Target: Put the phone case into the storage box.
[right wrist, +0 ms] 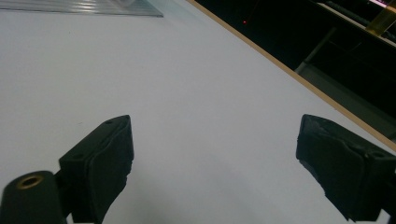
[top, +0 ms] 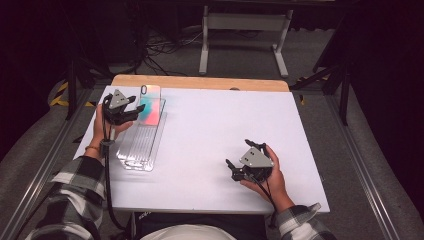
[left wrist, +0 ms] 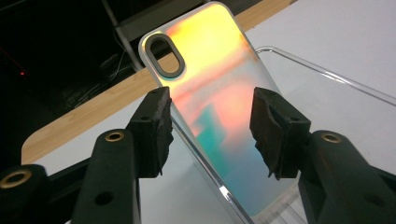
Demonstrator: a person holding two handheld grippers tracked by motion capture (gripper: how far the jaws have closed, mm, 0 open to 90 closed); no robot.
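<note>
So the left gripper (top: 131,109) is up at the far left of the white table (top: 210,135), jaws straddling a shiny iridescent phone case (left wrist: 219,107) that shifts from orange to teal. In the left gripper view the case sits between the two black jaws, which stand partly open; there's a small gap on each side, so the pads aren't pinching it as far as I can see. The case leans tilted at the far end of a clear ribbed tray (top: 142,150), camera cutout at the top. The right gripper (top: 231,170) rests near the front right, well apart from all that, jaws wide open with nothing between them, just bare table.
</note>
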